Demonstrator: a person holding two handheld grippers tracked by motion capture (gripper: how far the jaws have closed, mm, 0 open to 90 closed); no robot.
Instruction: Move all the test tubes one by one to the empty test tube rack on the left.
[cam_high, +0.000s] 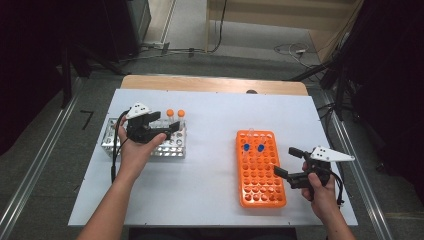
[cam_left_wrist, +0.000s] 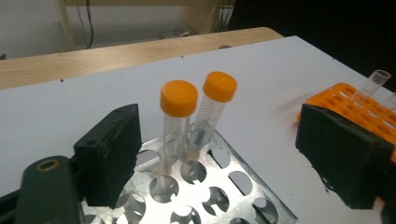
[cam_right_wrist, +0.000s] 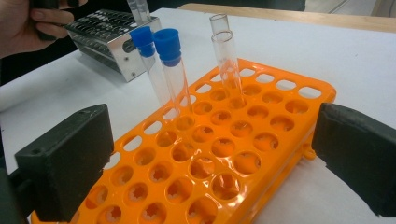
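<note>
— On the desk (cam_high: 210, 180), left side?
— Metal rack (cam_high: 172, 149) with two orange-capped tubes (cam_left_wrist: 178, 120) upright in its far corner; left gripper (cam_high: 161, 125) just beside them, jaws apart, nothing held.
— Right side?
— Orange rack (cam_high: 260, 192), two blue-capped tubes (cam_right_wrist: 169, 70); right gripper (cam_high: 289, 161) alongside, jaws wide, nothing between them.

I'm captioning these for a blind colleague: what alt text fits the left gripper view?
Two clear tubes with orange caps stand side by side in a metal rack on a white table, just beyond the left gripper, whose black jaws stand wide apart and hold nothing. An orange rack with an uncapped tube sits at the right edge.
</note>
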